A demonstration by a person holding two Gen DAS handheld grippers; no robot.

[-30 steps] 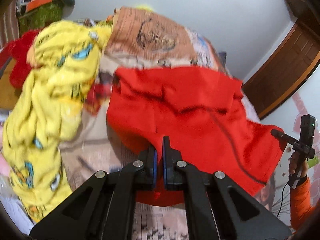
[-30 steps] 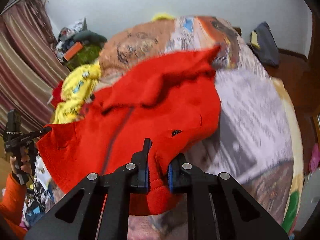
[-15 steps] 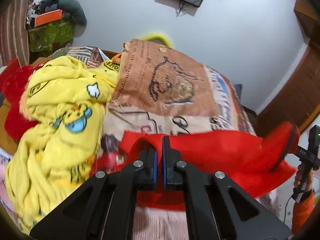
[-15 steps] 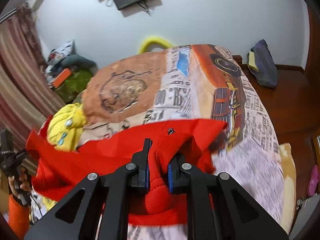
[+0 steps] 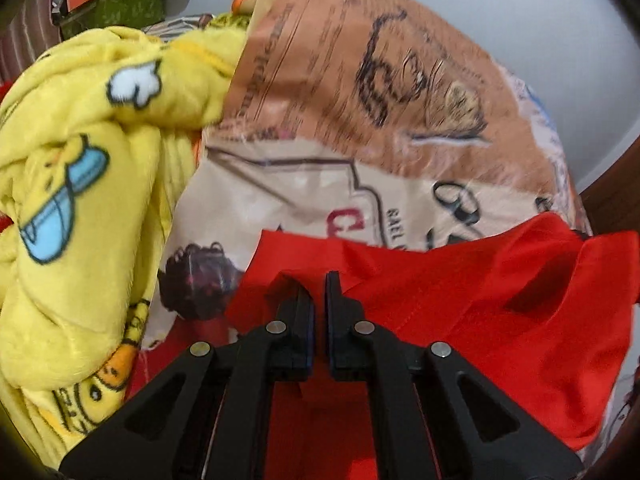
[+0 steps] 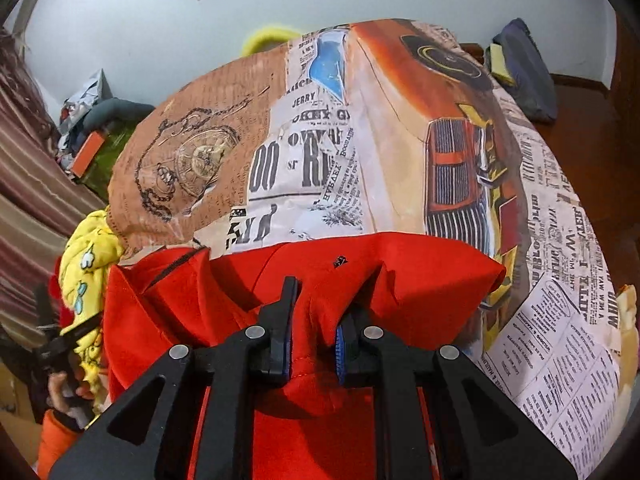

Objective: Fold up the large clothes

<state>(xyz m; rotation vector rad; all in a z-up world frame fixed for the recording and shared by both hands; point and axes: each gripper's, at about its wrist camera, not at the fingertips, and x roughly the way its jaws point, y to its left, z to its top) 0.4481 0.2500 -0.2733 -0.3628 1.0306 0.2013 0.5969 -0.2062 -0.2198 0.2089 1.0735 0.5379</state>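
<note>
- Since 1 second earlier, both grippers have carried the red fleece garment [image 5: 460, 312] from a spread-out drape up the bed, so its held edge now lies across the newspaper-print bedspread [image 6: 320, 152].
- Left gripper [image 5: 319, 300]: jaws nearly together, pinching a thin red edge. Right gripper [image 6: 314, 320]: jaws clamped on a thicker bunched fold of the garment [image 6: 360, 272].
- Handling, as I judge it: soft, light, floppy and not fragile; it sags between holds, so grip hems or corners, well apart.
- Count: 1 red garment, 2 grippers, 1 crumpled yellow cartoon-print fleece blanket [image 5: 80, 184] beside it, 1 bedspread.
</note>
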